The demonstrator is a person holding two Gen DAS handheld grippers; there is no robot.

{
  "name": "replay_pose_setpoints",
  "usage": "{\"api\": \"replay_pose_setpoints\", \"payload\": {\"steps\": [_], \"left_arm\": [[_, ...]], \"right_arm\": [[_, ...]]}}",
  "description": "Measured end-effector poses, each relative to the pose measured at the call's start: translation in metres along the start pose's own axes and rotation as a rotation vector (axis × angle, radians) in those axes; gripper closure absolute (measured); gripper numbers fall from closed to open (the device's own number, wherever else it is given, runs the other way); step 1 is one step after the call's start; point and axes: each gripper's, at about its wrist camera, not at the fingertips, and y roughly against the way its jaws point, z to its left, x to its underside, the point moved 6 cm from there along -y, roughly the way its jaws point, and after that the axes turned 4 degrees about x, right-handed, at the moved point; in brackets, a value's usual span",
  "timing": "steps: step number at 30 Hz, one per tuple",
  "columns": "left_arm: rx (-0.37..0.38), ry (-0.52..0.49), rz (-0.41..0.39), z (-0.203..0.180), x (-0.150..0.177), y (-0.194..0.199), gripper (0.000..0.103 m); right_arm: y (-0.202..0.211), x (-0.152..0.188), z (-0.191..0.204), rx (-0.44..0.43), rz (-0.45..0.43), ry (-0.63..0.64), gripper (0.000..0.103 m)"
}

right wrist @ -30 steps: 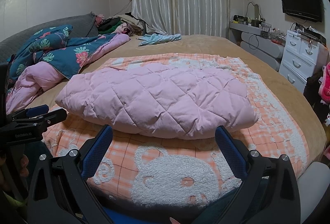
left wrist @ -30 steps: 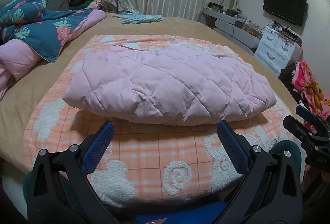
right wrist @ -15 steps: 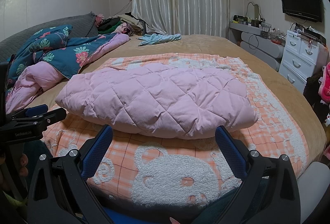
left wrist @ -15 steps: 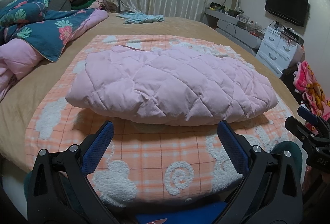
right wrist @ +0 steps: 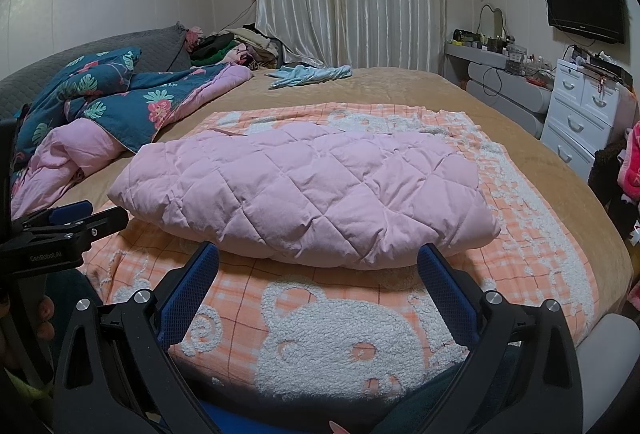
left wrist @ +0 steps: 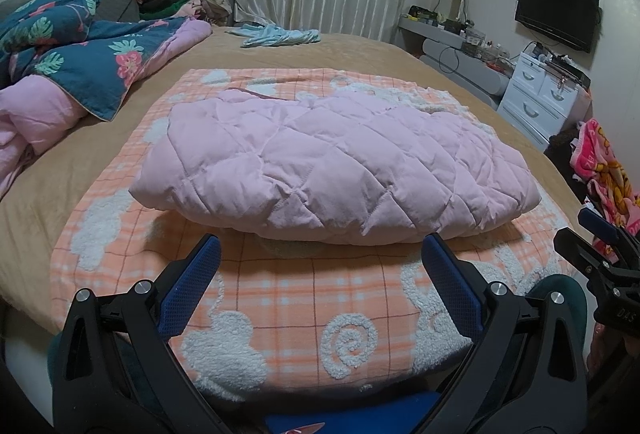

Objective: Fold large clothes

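Pink quilted jacket [left wrist: 332, 170] is seen folded into a puffy bundle, laid on an orange checked blanket [left wrist: 280, 298] spread over the tan bed [left wrist: 48, 202]. Left gripper [left wrist: 320, 258] is held just short of the bundle's near edge, fingers [left wrist: 192, 286] spread wide, nothing pinched. Right gripper [right wrist: 318, 262] is likewise held at the near edge, fingers [right wrist: 448, 294] spread, empty. Bare blanket is noted between both grippers and the jacket, and on either side of it. A floral duvet [right wrist: 100, 94] is heaped well apart at the left; white drawers [right wrist: 580, 114] stand beyond the bed's right edge.
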Motion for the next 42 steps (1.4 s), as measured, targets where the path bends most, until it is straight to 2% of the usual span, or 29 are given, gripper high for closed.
{"api": "replay_pose_setpoints", "payload": {"steps": [16,25,29,32,34,36,40,42], "left_arm": [[0.020,-0.010,-0.022,-0.007,-0.002,0.004,0.009],[0.020,-0.005,-0.009,-0.009,0.001,0.004,0.009],[0.013,0.008,0.010,-0.004,0.003,0.001,0.009],[0.004,0.041,0.011,0.008,0.003,-0.003,0.009],[-0.017,0.079,0.003,0.024,0.000,-0.005,0.009],[-0.084,0.118,-0.034,0.054,-0.010,-0.005,0.009],[-0.221,0.239,-0.068,0.138,-0.035,-0.009,0.009],[-0.345,0.315,-0.080,0.204,-0.048,-0.012,0.009]], "right_arm": [[0.002,0.001,-0.001,0.005,-0.008,0.007,0.004],[0.004,0.002,-0.003,0.003,-0.004,0.007,0.004],[0.008,0.001,-0.016,0.016,-0.009,-0.029,0.004],[0.014,0.000,-0.047,0.068,-0.019,-0.089,0.004],[0.017,0.004,-0.081,0.134,-0.021,-0.144,0.004],[0.021,0.010,-0.123,0.217,-0.018,-0.204,0.004],[0.030,0.046,-0.249,0.472,0.022,-0.392,0.004],[0.033,0.074,-0.314,0.612,0.066,-0.470,0.004]]}}
